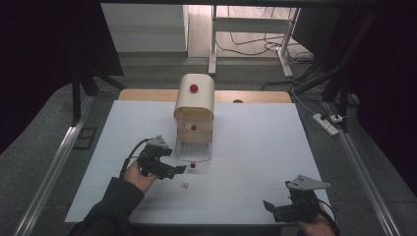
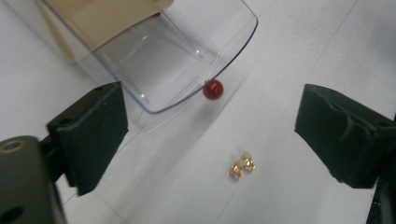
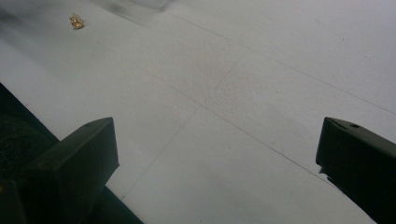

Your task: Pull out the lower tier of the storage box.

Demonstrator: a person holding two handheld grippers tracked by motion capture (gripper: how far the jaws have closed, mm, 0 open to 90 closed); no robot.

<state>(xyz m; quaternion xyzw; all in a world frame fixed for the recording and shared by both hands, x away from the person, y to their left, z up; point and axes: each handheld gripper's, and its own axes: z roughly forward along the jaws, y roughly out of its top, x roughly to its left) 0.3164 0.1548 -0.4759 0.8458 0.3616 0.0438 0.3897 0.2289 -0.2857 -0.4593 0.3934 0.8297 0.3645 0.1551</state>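
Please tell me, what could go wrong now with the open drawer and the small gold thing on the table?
1. The clear bottom drawer is pulled far out; a bump from the left claw might tip or shift the little cabinet.
2. The gold trinket is tiny and lies flat, so the wide-open jaws may slip off it.
3. The claw could knock the drawer's red knob.

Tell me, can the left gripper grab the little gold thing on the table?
Probably yes. The left gripper is open, and the gold thing lies on the bare white table between its jaws, with nothing on top. The clear drawer and its red knob sit farther off.
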